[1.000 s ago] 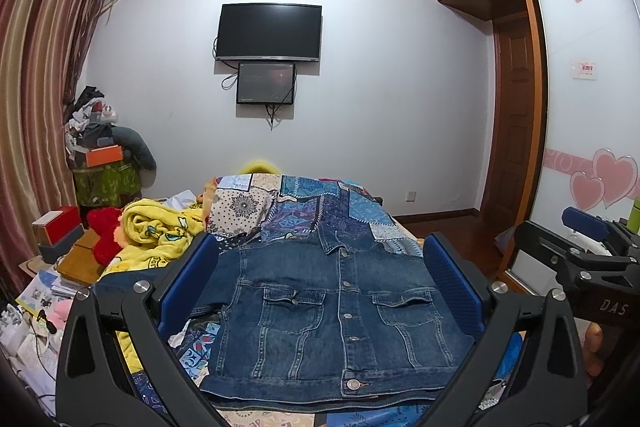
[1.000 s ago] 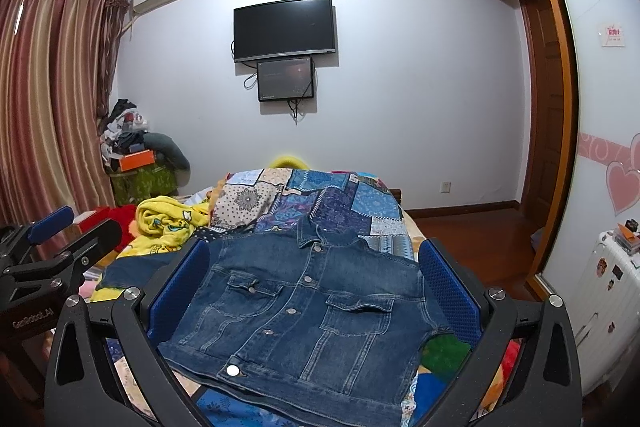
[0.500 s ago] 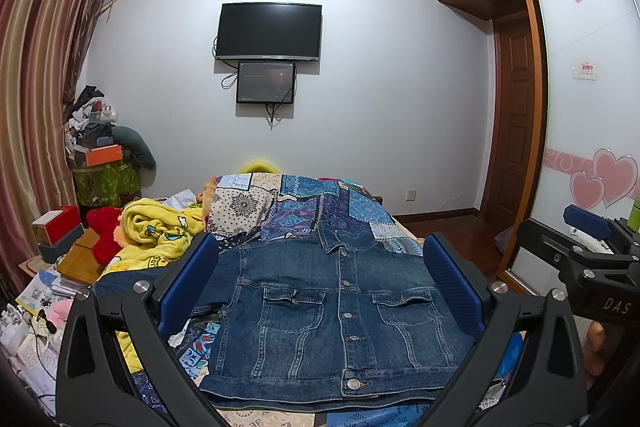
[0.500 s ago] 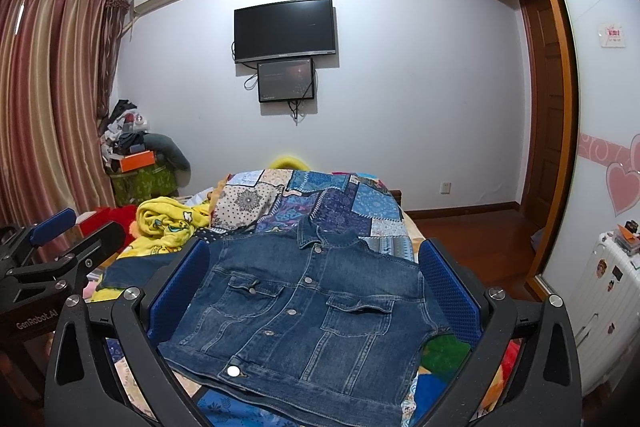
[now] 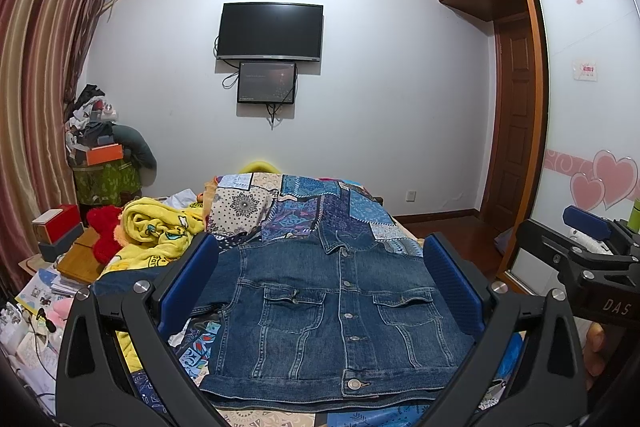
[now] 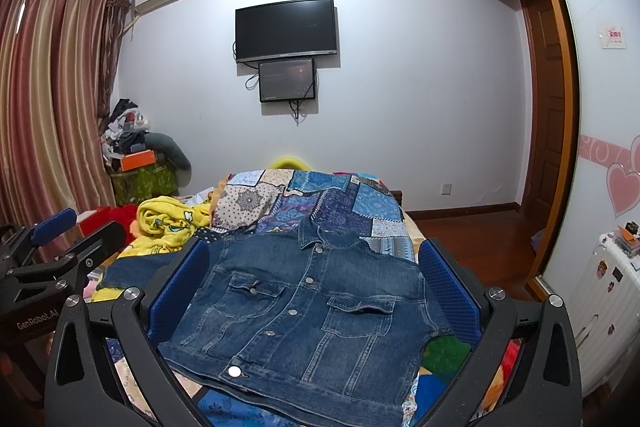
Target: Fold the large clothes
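Denim jacket (image 5: 332,307) lies buttoned and front-up on the patchwork quilt (image 5: 312,203), one sleeve stretched out toward the yellow blanket (image 5: 160,231). The left gripper (image 5: 320,287) and right gripper (image 6: 314,287) both hover above it with jaws spread wide, holding nothing. Stiff denim could spring back from a shallow pinch, and the far sleeve, seemingly tucked under, may bunch.

I see the denim jacket (image 5: 332,311) lying front-up on the patchwork bedspread (image 5: 304,205), collar toward the far wall, between my left gripper (image 5: 320,287) fingers. A crumpled blanket (image 5: 160,231) sits to its left. On the wall behind the bed, the television (image 5: 270,31) hangs above a smaller screen (image 5: 267,82).
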A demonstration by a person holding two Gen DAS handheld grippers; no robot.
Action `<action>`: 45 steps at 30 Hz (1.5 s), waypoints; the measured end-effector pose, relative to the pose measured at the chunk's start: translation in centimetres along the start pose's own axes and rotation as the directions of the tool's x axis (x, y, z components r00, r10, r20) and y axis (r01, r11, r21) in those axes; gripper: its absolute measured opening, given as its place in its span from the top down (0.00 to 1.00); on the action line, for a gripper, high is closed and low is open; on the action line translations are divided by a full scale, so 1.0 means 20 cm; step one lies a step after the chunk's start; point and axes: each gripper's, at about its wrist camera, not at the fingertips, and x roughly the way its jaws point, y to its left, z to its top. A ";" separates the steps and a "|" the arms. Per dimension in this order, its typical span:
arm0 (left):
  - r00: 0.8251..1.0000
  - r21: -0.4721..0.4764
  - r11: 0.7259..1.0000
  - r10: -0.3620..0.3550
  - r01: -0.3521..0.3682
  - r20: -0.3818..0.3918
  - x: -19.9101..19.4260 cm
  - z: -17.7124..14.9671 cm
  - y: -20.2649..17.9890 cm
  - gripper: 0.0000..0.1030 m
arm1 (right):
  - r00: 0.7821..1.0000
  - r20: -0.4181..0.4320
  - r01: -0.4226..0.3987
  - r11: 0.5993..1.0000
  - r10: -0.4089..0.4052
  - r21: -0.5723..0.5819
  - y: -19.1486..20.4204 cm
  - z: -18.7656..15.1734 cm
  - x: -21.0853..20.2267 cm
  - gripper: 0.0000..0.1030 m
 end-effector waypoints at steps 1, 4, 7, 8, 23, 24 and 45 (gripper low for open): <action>1.000 0.000 1.000 0.001 -0.001 -0.001 0.00 0.00 0.00 0.00 | 1.000 0.000 0.000 1.000 0.000 0.000 0.00 0.00 0.00 0.00; 1.000 -0.001 1.000 0.000 0.000 -0.002 0.00 0.00 0.00 0.00 | 1.000 0.000 0.001 1.000 -0.001 -0.004 0.01 0.00 0.00 0.00; 1.000 -0.003 1.000 0.001 -0.001 -0.004 0.01 0.00 0.01 0.00 | 1.000 0.000 0.003 1.000 -0.003 -0.007 0.01 0.00 0.00 0.00; 1.000 -0.004 1.000 0.001 -0.001 -0.006 0.01 -0.01 0.01 0.00 | 1.000 -0.002 0.002 1.000 -0.002 -0.007 0.01 0.00 0.01 0.00; 0.999 -0.030 0.999 0.022 -0.024 -0.049 0.16 -0.04 0.12 0.00 | 0.999 -0.053 0.008 1.000 -0.009 -0.021 0.04 -0.01 0.14 0.00; 0.998 -0.033 0.999 0.030 -0.032 -0.051 0.18 -0.04 0.14 0.00 | 0.998 -0.058 0.010 1.000 -0.011 -0.023 0.04 -0.01 0.16 0.00; 0.897 -0.214 0.922 0.227 -0.323 -0.378 0.89 -0.50 1.28 0.00 | 0.922 -0.385 0.057 0.998 -0.048 0.013 0.01 -0.23 0.88 0.00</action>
